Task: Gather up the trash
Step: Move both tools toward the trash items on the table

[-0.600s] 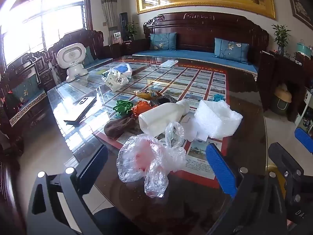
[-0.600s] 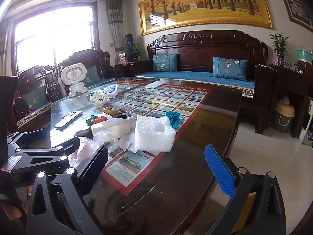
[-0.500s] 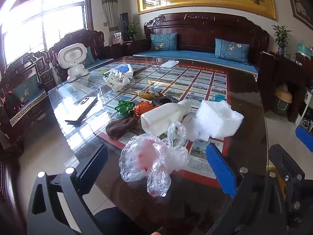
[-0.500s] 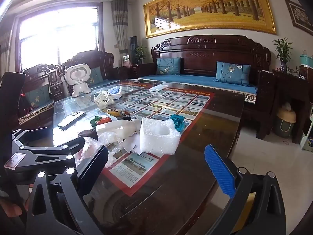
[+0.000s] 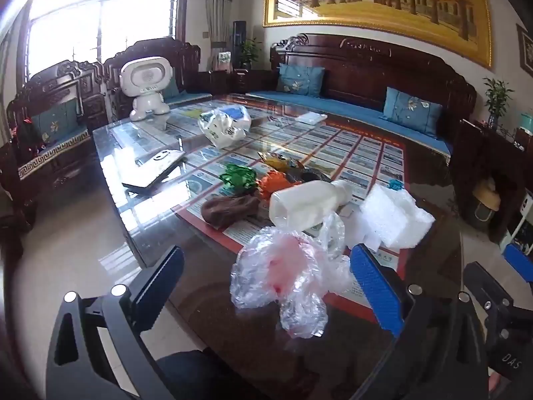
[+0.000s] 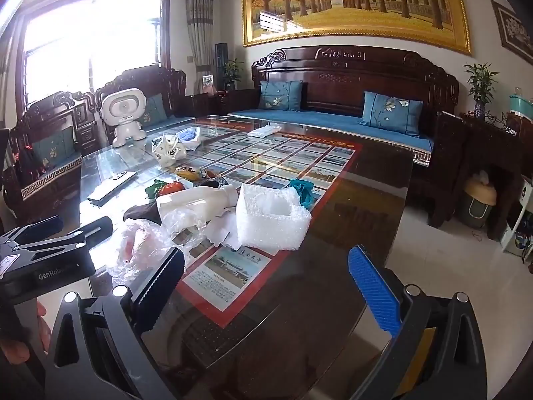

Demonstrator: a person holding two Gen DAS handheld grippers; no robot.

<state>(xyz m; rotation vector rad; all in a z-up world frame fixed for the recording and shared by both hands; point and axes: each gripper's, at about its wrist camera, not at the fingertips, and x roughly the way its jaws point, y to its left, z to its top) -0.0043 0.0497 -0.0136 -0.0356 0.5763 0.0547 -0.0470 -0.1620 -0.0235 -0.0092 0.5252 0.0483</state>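
Trash lies on the glass-topped table [image 5: 150,233]. A crumpled clear plastic bag [image 5: 286,280] with a pink patch lies nearest, also in the right wrist view [image 6: 140,246]. Behind it lie a white plastic bottle [image 5: 306,200] on its side, a white foam wrap [image 5: 393,216] [image 6: 269,220], a brown cloth [image 5: 230,210], and green [image 5: 238,178] and orange [image 5: 276,181] wrappers. My left gripper [image 5: 266,286] is open, its jaws either side of the clear bag, just short of it. My right gripper [image 6: 269,283] is open and empty above the table's near edge, short of the foam wrap.
A white plastic bag [image 5: 223,126], a white robot toy [image 5: 146,83] and a remote [image 5: 156,166] sit farther back on the table. A teal scrap [image 6: 301,190] lies behind the foam. A wooden sofa [image 6: 349,100] and chairs surround the table. A bin [image 6: 478,203] stands at right.
Both grippers have moved a little forward toward the trash; the clear bag and foam wrap look nearer. Nothing on the table has moved. Both grippers stay open.
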